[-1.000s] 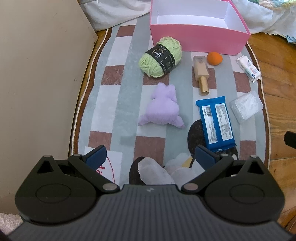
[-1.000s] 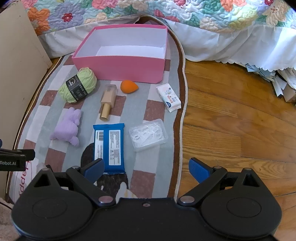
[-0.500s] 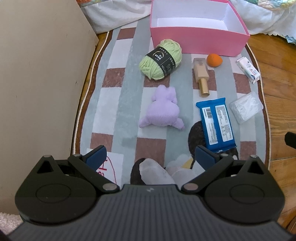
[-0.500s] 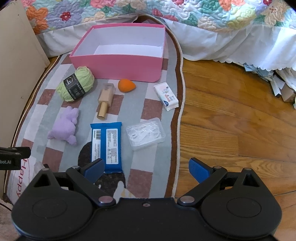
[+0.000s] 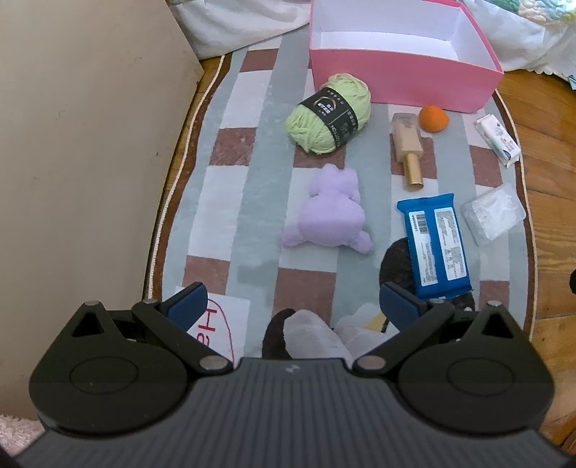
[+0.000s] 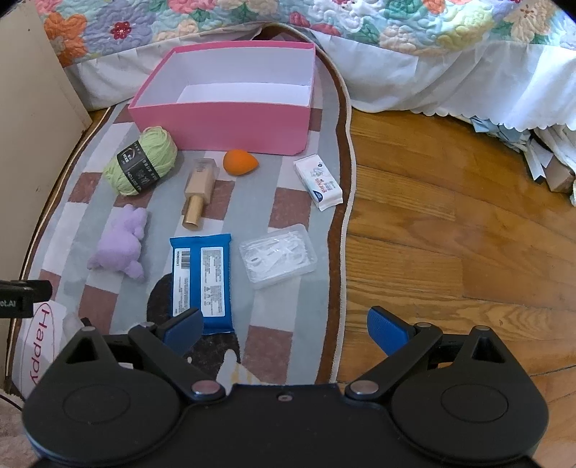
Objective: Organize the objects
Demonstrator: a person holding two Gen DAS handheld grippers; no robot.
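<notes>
Currently both tongs wide w/ nothing held, left tongs (image 5: pixel 293 302), right tongs (image 6: pixel 284 325), pink box (image 6: pixel 219 126) empty, yarn (image 5: pixel 329 113) nr it.

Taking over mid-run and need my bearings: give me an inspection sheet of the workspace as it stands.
Surface: patterned rug on wood floor.
Job's things: pink box empty; green yarn, purple plush, beige bottle, orange sponge, blue wipes pack, clear floss-pick case, white tissue pack all on the rug, outside the box.
Clutter: papers by the bed.
Grippers: left gripper open, empty; right gripper open, empty.
Cables: nothing seen.
Surroundings: quilted bed, beige panel.
</notes>
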